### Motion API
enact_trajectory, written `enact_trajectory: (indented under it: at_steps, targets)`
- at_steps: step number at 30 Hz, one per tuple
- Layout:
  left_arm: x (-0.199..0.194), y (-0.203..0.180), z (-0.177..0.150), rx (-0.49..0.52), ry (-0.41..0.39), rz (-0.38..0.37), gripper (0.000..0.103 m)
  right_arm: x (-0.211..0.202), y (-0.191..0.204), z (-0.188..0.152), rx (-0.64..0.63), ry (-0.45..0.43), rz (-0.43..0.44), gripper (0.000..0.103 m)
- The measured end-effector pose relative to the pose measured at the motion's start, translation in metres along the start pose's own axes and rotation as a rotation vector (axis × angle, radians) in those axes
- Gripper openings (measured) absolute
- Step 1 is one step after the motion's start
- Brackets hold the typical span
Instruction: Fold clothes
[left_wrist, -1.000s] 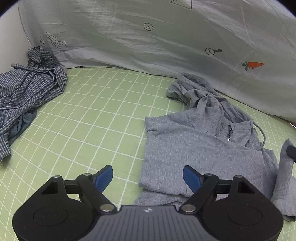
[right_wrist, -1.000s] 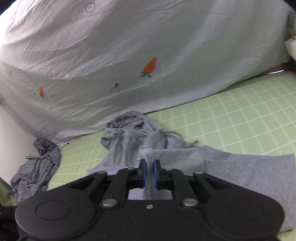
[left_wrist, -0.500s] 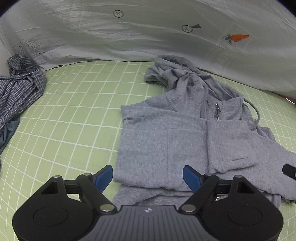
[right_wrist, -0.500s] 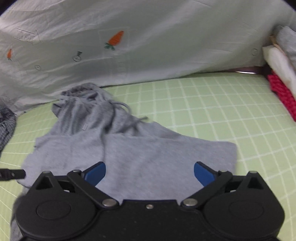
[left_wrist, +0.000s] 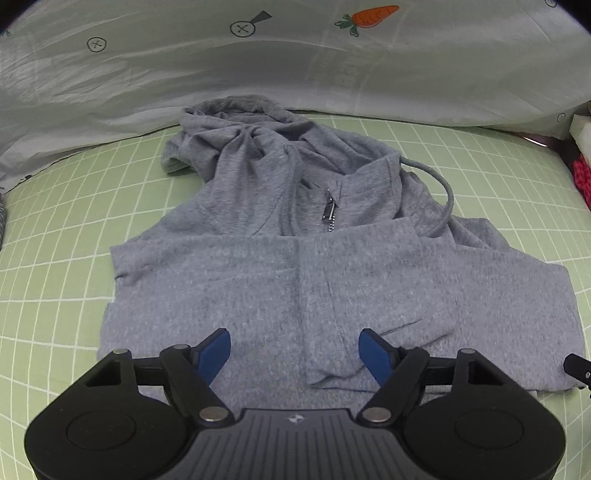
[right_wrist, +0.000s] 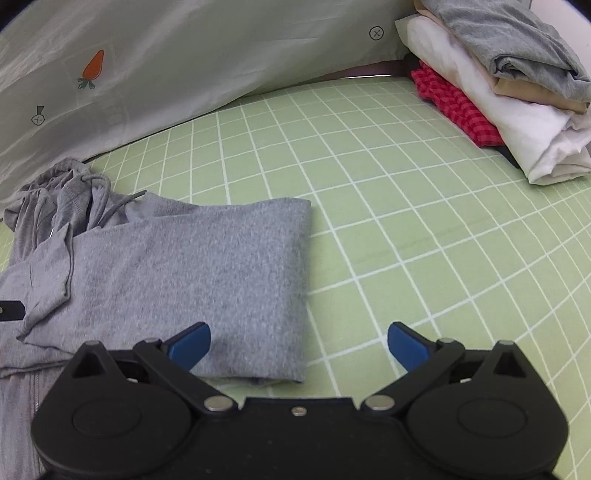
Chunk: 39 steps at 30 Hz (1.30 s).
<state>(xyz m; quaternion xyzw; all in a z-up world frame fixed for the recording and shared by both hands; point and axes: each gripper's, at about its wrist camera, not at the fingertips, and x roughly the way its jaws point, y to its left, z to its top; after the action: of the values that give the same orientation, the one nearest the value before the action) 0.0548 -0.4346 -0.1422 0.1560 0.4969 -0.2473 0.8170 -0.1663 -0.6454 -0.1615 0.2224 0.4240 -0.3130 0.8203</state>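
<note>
Home bedroom, carrot-print sheet (left_wrist: 295, 66), folded clothes stack (right_wrist: 509, 85)

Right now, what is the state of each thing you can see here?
Grey hoodie: partly folded, flat on the mat, hood bunched.
Zipper: partly open near the collar.
Left hand-held gripper: open, empty.
Right hand-held gripper: open, empty.
Clothes stack: folded, piled.

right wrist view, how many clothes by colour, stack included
grey: 2, zip-up grey hoodie on the mat and folded grey garment topping the stack
beige: 1, folded beige layer
white: 1, folded white cloth
red: 1, red checked cloth
total: 5
</note>
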Motion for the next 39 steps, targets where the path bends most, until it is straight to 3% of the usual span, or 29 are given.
enact_trajectory:
  at_steps: [7,9,12,21,29,39]
  targets:
    - [0.016,0.003,0.010,-0.057,0.039,-0.093,0.040,0.007,0.008,0.005,-0.032,0.004,0.025,0.103]
    - [0.016,0.003,0.011,-0.075,0.039,-0.118,0.018,0.004,0.010,0.005,-0.029,-0.001,0.028,0.103]
    - [0.008,0.001,0.010,-0.067,0.016,-0.117,0.005,-0.003,0.013,0.002,-0.035,-0.014,0.025,0.103]
    - [-0.047,0.025,0.006,-0.142,-0.121,-0.189,0.003,-0.022,0.022,-0.009,-0.060,-0.039,0.009,0.103]
    - [-0.083,0.033,0.016,-0.192,-0.230,-0.229,0.003,-0.025,0.053,-0.016,-0.164,-0.007,0.100,0.103]
    - [-0.112,0.076,0.022,-0.313,-0.333,-0.181,0.003,-0.012,0.074,-0.023,-0.228,-0.036,-0.006,0.103]
